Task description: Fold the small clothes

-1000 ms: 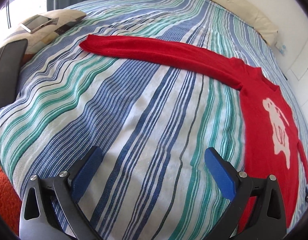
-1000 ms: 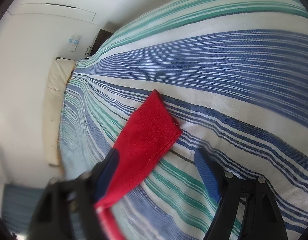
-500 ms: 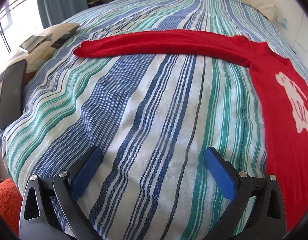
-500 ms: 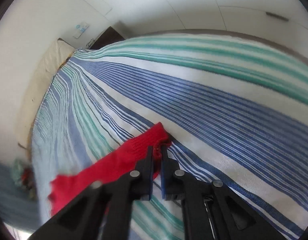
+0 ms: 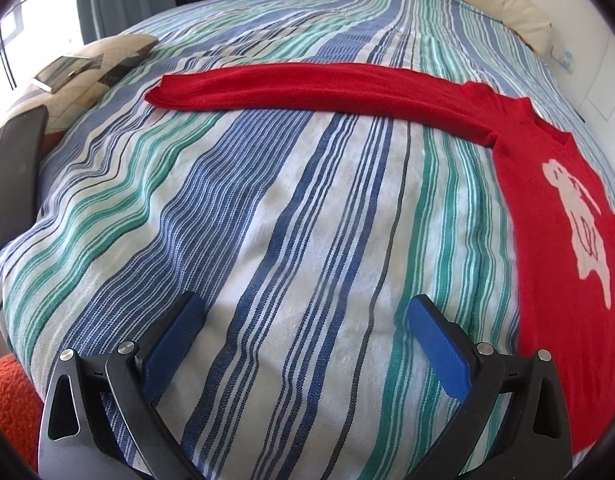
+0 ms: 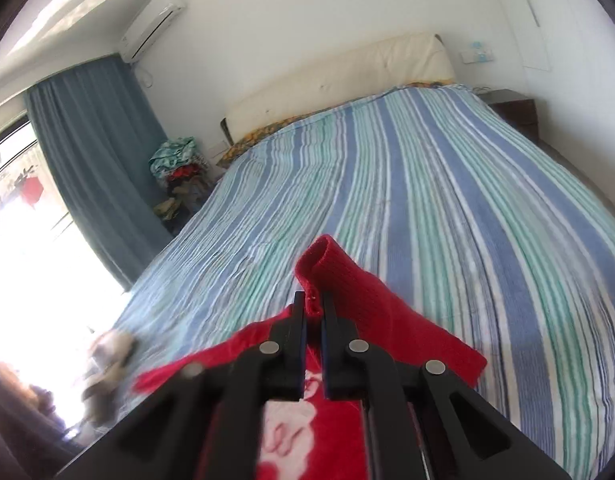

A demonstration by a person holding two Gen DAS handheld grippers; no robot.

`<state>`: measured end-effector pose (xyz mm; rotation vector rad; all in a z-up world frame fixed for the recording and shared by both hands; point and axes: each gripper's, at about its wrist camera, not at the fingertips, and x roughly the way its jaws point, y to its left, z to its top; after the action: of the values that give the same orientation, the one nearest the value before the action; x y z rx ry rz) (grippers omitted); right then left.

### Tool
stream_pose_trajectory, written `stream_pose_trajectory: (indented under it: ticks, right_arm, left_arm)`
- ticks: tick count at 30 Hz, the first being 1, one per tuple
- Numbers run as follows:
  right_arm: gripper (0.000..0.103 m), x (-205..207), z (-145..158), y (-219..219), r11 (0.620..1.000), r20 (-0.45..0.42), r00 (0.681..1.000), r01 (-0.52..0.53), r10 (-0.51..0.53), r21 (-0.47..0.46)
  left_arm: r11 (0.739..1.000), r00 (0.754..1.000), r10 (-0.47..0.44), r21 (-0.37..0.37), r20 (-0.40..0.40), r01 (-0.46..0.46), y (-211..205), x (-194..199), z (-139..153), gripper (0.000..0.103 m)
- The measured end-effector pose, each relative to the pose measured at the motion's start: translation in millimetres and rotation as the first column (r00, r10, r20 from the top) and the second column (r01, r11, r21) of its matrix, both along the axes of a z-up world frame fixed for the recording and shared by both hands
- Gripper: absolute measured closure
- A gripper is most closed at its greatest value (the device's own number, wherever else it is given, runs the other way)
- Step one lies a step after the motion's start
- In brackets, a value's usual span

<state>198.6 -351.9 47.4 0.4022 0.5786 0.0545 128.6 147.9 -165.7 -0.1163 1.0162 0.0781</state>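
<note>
The right gripper [image 6: 314,306] was clenched on a sleeve cuff [image 6: 327,264] of the red sweater [image 5: 547,216], lifting it to fold across. The left gripper [image 5: 303,328] hung released above the bed's [image 5: 267,220] near edge, the other sleeve [image 5: 307,88] stretched flat.

We see a bed covered by a blue, green and white striped bedspread [image 6: 447,200], with a cream headboard [image 6: 339,76] against a white wall [image 6: 307,4]. An air conditioner [image 6: 151,26] hangs above a blue curtain [image 6: 95,152] beside a bright window [image 6: 23,248]. A heap of clothes [image 6: 177,176] sits by the curtain, a dark nightstand [image 6: 515,110] opposite.
</note>
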Motion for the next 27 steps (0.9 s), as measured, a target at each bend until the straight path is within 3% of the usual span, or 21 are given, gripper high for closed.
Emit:
stream_pose_trajectory:
  ticks: [3,6,7,8,10,13,15,17,19,21,23,25,27]
  right_arm:
    - [0.097,43.4,-19.4,70.0,0.994,-0.004,0.994,-0.108,0.108,-0.023]
    - [0.095,74.3,-57.3,123.4,0.98,-0.04,0.979,-0.199,0.199,-0.006]
    - [0.088,84.0,-72.0,140.2,0.972,-0.072,0.969,-0.236,0.235,-0.011]
    - [0.062,83.2,-93.3,148.7,0.961,-0.126,0.953,-0.278,0.276,0.005]
    - [0.037,74.8,-124.5,158.4,0.95,-0.213,0.926,-0.309,0.313,0.053]
    - [0.038,51.8,-147.2,151.7,0.939,-0.228,0.911,-0.331,0.345,0.097]
    - [0.037,35.2,-151.2,131.0,0.946,-0.231,0.917,-0.313,0.324,0.084]
    - [0.035,16.0,-151.9,96.3,0.966,-0.238,0.937,-0.255,0.257,0.041]
    - [0.032,-1.4,-152.1,57.7,0.982,-0.277,0.952,-0.161,0.129,-0.098]
    - [0.032,-16.1,-161.9,30.2,0.953,-0.341,0.94,-0.121,0.02,-0.277]
    - [0.032,-30.0,-182.2,17.6,0.902,-0.412,0.911,-0.172,-0.007,-0.396]
    - [0.032,-42.8,-203.1,12.6,0.865,-0.471,0.882,-0.245,0.011,-0.438]
    - [0.032,-49.5,-223.9,12.4,0.851,-0.504,0.864,-0.281,0.023,-0.443]
  left_arm:
    - [1.0,1.0,-0.004,0.016,0.0,0.004,-2.3,-0.2,-0.8,0.001]
    - [0.999,1.0,-0.013,0.042,-0.003,0.013,-6.2,0.4,-2.5,0.001]
    - [0.999,1.0,-0.015,0.048,-0.003,0.015,-7.2,0.5,-2.7,0.001]
    - [0.999,1.0,-0.015,0.049,-0.003,0.015,-7.5,0.6,-2.8,0.001]
    - [0.999,1.0,-0.014,0.043,-0.005,0.014,-7.0,1.0,-2.7,0.001]
    - [1.0,1.0,-0.011,0.028,-0.008,0.012,-5.2,2.6,-2.6,0.001]
    - [1.0,1.0,-0.01,0.024,-0.01,0.01,-4.2,4.0,-2.9,0.001]
    - [1.0,1.0,-0.006,0.022,-0.012,0.006,-4.0,4.5,-2.9,0.001]
    - [1.0,1.0,-0.001,0.019,-0.012,0.001,-3.3,5.8,-2.9,0.001]
    - [1.0,1.0,0.002,0.022,-0.012,-0.002,-3.6,6.4,-3.4,0.001]
    - [0.999,1.0,0.002,0.033,-0.01,-0.002,-5.0,6.7,-4.1,0.001]
    - [0.999,1.0,0.001,0.045,-0.007,0.0,-6.6,6.4,-4.8,0.001]
    - [0.998,1.0,-0.001,0.059,-0.005,0.001,-8.3,5.9,-5.7,0.001]
